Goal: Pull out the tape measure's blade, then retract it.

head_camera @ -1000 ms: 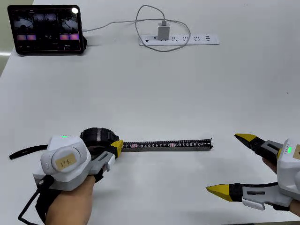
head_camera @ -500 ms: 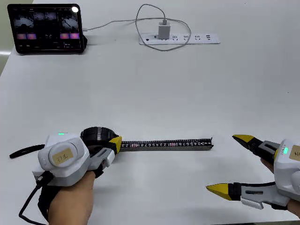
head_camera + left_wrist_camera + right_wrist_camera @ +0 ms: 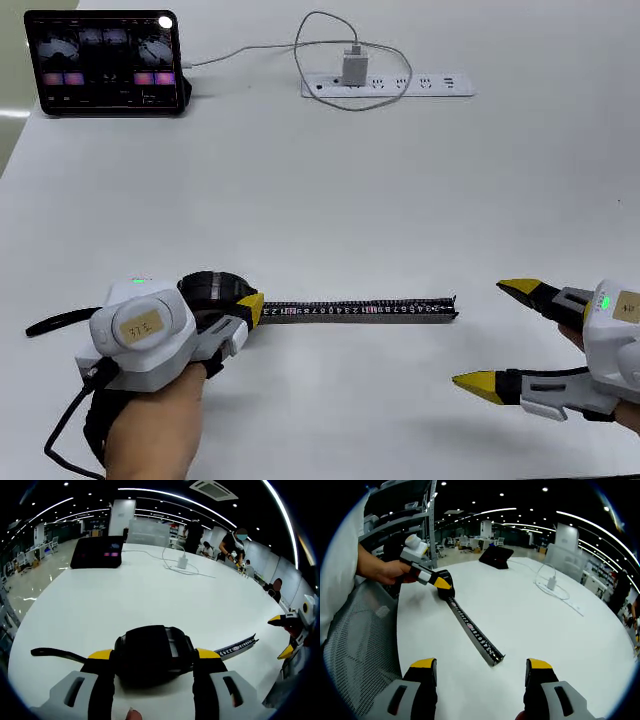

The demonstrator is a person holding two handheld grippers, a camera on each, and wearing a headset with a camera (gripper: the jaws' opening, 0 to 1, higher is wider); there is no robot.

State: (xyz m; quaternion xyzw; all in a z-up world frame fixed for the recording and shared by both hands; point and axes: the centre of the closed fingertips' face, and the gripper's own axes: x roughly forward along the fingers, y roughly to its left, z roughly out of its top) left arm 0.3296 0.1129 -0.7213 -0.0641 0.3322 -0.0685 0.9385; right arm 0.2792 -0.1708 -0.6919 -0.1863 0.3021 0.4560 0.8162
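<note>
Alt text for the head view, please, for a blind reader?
The left gripper clamps a black tape measure on a white table, its blade pulled out toward the open right gripper. A tablet and power strip sit at the far edge.

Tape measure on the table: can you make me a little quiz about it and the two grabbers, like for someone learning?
1. True or false: the right gripper is shut on the tip of the dark numbered blade.
2. What does the left gripper clamp? A) nothing B) the round black tape measure case C) the blade's tip
3. Fill in: the pulled-out blade lies flat on the white ____.

Key: 1 false, because its jaws stand open and apart from the blade. 2 B. 3 table.
</note>
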